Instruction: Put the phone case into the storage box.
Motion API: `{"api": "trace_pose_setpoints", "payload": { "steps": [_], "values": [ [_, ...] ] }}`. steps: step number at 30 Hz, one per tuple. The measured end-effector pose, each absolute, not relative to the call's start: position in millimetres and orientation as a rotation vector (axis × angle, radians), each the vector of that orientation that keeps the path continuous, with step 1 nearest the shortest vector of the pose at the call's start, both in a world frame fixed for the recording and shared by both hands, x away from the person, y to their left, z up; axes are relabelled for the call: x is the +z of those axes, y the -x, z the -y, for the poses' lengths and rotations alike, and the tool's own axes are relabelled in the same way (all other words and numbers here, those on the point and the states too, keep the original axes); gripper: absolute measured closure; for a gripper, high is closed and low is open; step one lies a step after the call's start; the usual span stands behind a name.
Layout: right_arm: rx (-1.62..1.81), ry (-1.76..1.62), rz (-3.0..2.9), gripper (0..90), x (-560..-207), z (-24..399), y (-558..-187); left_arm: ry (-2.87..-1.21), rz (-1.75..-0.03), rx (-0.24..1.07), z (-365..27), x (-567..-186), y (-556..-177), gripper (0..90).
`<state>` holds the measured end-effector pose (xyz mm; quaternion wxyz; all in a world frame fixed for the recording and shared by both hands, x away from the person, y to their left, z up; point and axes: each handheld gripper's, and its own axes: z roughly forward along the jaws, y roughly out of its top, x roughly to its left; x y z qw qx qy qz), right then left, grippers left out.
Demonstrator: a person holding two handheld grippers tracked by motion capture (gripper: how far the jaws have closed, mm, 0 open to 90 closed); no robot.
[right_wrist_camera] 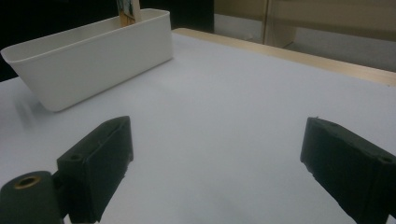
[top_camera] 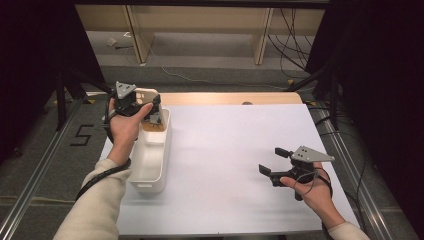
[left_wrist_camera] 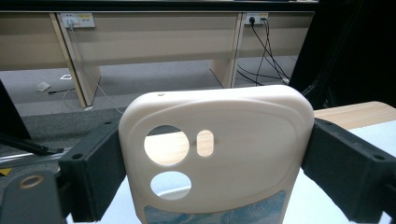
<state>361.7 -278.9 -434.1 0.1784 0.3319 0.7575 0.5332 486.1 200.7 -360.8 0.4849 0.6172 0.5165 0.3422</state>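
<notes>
A cream phone case (left_wrist_camera: pixel 233 140) with round camera holes and a blue patterned lower edge stands upright between the jaws of my left gripper (left_wrist_camera: pixel 215 177), which is shut on its two sides. Seen from above, that left gripper (top_camera: pixel 149 107) holds the phone case (top_camera: pixel 146 94) over the far end of a long white bin (top_camera: pixel 150 165). My right gripper (top_camera: pixel 274 161) rests low at the table's right, open and with nothing between its jaws. In the right gripper view the right gripper (right_wrist_camera: pixel 219 168) faces the white bin (right_wrist_camera: pixel 93 51), and the top of the phone case (right_wrist_camera: pixel 128 11) shows above its far rim.
A white sheet (top_camera: pixel 240 145) covers the table, with a wooden strip (top_camera: pixel 230 98) along its far edge. Beyond the table are pale desks (top_camera: pixel 200 30) and cables on the floor (top_camera: pixel 290 45). Dark frame posts flank both sides.
</notes>
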Motion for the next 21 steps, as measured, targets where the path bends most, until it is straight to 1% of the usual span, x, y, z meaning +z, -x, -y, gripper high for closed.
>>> {"api": "trace_pose_setpoints", "payload": {
  "steps": [21],
  "values": [
    [1.507, -0.939, -2.143, 10.3, -434.1, 279.2, -362.0, -1.507, -1.272, 0.828, -200.4, -365.0, -490.6, 10.7]
  ]
}}
